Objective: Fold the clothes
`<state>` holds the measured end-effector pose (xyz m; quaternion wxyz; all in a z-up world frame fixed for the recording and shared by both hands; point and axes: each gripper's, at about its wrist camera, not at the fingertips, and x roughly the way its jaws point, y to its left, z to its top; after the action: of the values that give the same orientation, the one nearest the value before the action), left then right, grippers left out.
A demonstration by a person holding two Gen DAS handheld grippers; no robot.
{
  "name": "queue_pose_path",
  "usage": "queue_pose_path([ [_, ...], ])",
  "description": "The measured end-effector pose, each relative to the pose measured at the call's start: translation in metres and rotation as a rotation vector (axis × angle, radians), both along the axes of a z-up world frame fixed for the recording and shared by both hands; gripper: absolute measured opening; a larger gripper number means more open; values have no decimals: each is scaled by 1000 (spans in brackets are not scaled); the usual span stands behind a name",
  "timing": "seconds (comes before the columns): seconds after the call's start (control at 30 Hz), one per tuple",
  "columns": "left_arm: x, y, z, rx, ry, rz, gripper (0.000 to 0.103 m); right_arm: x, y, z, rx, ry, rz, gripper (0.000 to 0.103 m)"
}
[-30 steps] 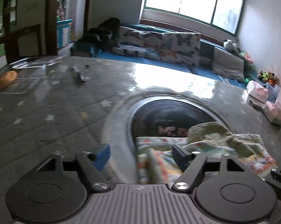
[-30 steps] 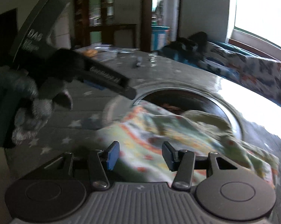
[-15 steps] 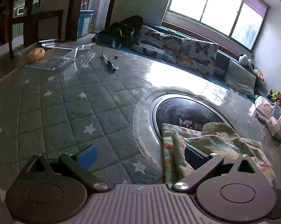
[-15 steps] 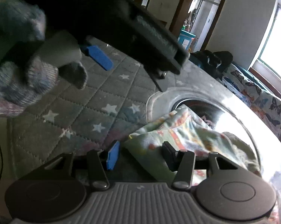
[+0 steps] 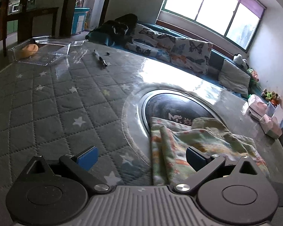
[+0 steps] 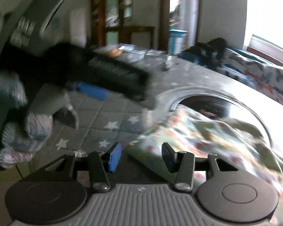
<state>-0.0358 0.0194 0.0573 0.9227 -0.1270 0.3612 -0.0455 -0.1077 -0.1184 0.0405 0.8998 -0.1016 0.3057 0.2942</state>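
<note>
Left wrist view: your left gripper point(image 5: 141, 157) has its jaws wide apart, and the patterned garment point(image 5: 194, 143) lies between them, nearer the right jaw, over the dark round inset point(image 5: 171, 107). Right wrist view, blurred: your right gripper point(image 6: 141, 157) is spread too, the garment's edge between and beyond the jaws.

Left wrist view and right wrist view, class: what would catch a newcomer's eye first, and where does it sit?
First, the colourful patterned garment, crumpled over the near edge of the dark round inset in the star-quilted table cover. The open left claw hangs at its left edge. In the right wrist view, the garment's corner lies between the open right claw fingers.
</note>
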Motion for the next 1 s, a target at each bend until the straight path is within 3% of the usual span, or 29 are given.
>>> queue_pose_path([
  [0.17, -2, -13, -5, -1, 3, -22, 101, -5, -69, 2, 70, 16, -232, 48],
  [0.4, -11, -35, -13, 72, -1, -56, 101, -4, -147, -14, 117, 35, -514, 48],
  [0.63, -13, -38, -22, 120, 18, -47, 101, -13, -180, -33, 176, 33, -602, 47],
  [0.83, -11, -34, -30, 128, 47, -33, 101, -13, -182, -14, 179, 5, -598, 47],
  [1.0, -12, -34, -31, 125, 52, -33, 101, 4, -198, -26, 220, 80, -626, 44],
])
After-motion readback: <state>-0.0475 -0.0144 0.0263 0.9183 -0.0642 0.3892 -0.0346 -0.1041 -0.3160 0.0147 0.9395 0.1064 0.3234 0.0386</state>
